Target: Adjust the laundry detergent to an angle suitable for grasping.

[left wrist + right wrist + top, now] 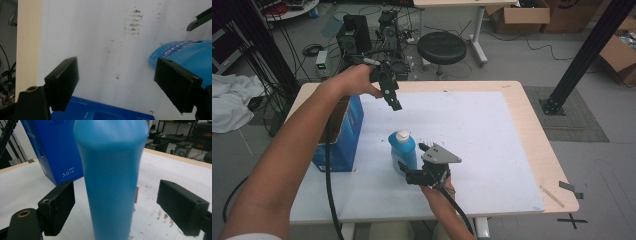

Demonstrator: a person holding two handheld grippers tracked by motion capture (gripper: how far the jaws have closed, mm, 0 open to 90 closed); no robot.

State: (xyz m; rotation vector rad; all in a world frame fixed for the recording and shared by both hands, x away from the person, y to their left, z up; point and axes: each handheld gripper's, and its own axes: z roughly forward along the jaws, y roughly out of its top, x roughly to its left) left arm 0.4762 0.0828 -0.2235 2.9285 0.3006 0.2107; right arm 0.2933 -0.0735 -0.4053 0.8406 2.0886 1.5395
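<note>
Risk: tall blue bottle [403,152] tips if right gripper [411,170] closes off-centre or nudges its base; jaws spread wide, straddling bottle, not touching. Bottle stands mid-worktop, nearer front edge, beside blue box [343,135] (left edge). Long axis vertical, white cap [402,135] up. Left gripper [393,102] raised toward back edge, jaws parted, empty.

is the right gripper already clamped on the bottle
No, the right gripper's jaws stand apart from the bottle on both sides.
</note>
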